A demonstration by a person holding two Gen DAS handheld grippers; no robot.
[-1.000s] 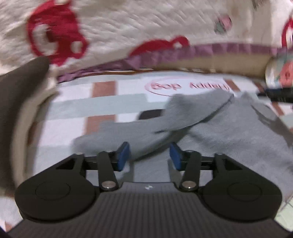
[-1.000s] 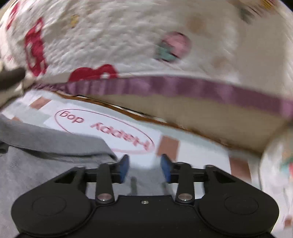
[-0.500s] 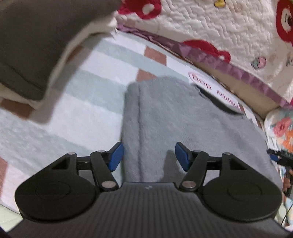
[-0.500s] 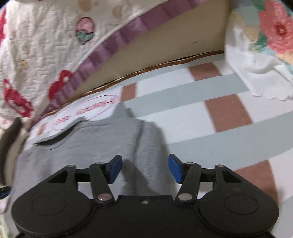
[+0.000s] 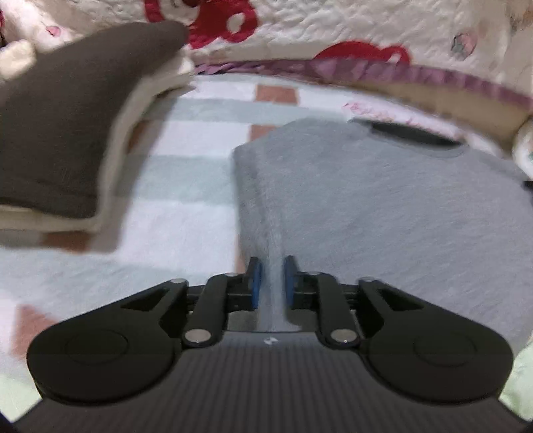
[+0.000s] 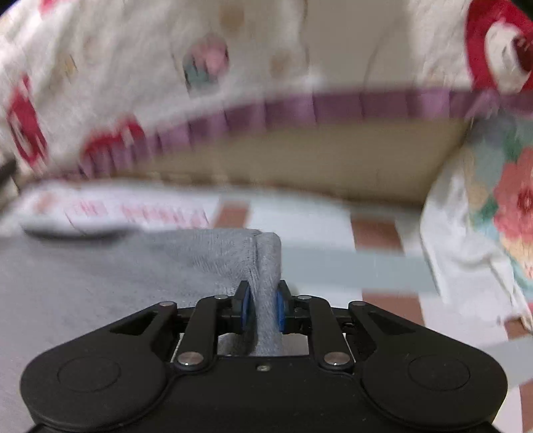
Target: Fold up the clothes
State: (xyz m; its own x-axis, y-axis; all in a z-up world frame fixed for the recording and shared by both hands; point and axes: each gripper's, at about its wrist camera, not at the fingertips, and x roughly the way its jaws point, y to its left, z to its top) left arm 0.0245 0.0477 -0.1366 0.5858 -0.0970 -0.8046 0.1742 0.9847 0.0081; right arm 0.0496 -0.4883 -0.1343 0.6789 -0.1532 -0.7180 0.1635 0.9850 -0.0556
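Sweater (image 5: 383,213), grey, spread flat on striped mat (image 5: 186,216), filling centre to 3 o'clock of left view, dark neck opening toward 1 o'clock. Left gripper (image 5: 270,278) clamped on a raised ridge of the sweater near its left edge, blue pads (image 5: 255,283) pressed against cloth on both sides. Right gripper (image 6: 262,304) likewise closed on a pinched fold at the sweater's right edge, fabric bunched upright between the pads (image 6: 246,306) and running back toward 12 o'clock. Rest of sweater lying toward 9 o'clock in right view. Folded brown-and-cream pile (image 5: 66,140) at 10 o'clock of left view, apart from the sweater. Quilt (image 5: 333,30) with red print and purple trim across 12 o'clock in both views. Floral cushion (image 6: 493,213) at 3 o'clock of right view. Pink lettering on mat (image 6: 133,210) beyond the neckline, too blurred to read.
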